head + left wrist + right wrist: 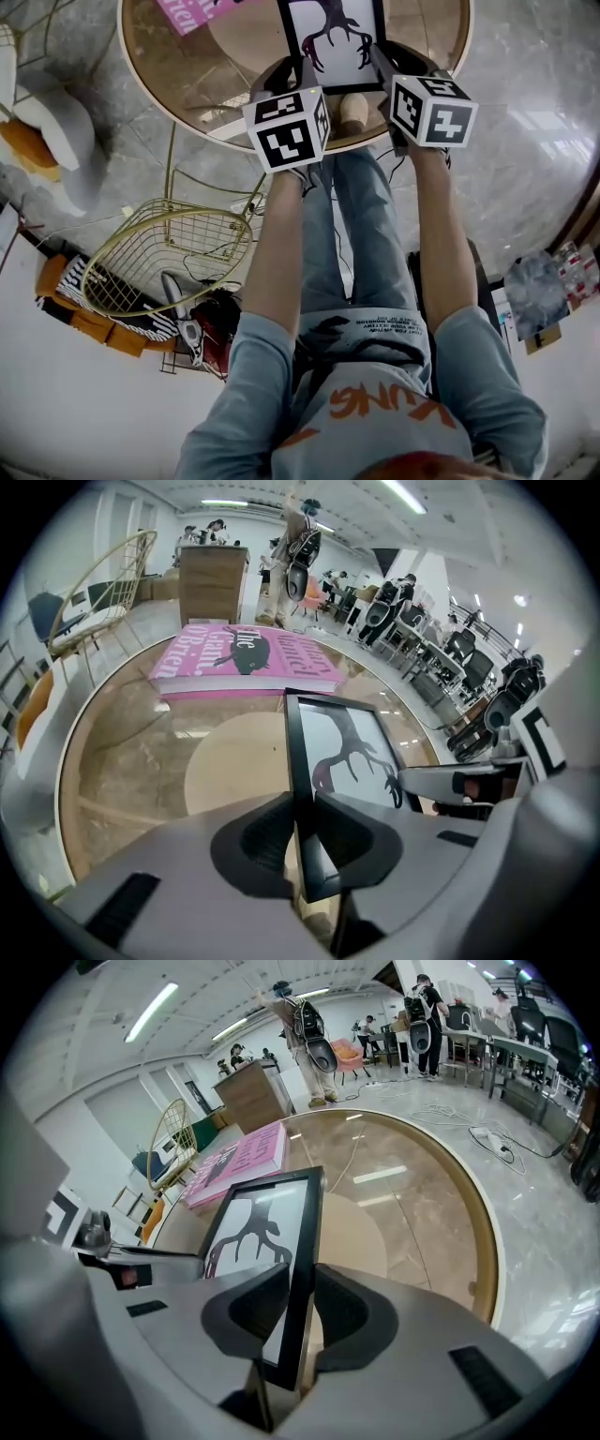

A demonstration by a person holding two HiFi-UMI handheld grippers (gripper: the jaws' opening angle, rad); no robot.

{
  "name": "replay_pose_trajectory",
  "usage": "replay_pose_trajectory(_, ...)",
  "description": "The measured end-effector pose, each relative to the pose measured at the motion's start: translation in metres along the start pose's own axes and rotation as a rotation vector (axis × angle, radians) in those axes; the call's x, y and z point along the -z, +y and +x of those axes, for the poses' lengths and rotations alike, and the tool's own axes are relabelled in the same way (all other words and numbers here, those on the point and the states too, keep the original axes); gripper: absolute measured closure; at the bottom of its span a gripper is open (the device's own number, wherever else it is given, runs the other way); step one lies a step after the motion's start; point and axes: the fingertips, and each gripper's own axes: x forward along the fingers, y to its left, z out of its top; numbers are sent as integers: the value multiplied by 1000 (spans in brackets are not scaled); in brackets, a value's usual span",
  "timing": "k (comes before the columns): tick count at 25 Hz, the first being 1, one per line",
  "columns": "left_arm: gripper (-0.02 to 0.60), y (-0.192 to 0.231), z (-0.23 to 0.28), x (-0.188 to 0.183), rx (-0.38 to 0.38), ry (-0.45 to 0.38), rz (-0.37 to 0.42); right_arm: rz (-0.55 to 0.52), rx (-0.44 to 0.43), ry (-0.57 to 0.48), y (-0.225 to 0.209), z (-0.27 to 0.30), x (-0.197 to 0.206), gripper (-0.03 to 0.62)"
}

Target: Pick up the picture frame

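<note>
Round glass table (141, 75) with a gold rim. Picture frame (333, 37), black, with a dark antler print on white, sits at the table's near edge, face toward the person.

Left gripper (302, 75): jaws narrow, both pads pressed on the frame's left border (298, 761). Right gripper (384, 61): jaws narrow, clamped on the frame's right border (305, 1241). The 2 grippers hold opposite sides.

1 pink book (192, 11) lies flat at the table's far edge, well apart from the frame.
</note>
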Motion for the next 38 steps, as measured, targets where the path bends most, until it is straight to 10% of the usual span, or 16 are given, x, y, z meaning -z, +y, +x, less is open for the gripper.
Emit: replay_pose_trajectory(38,508,-28,-145,-19,8,-293,-150,-245,-109,-186,68,-124,-48,525)
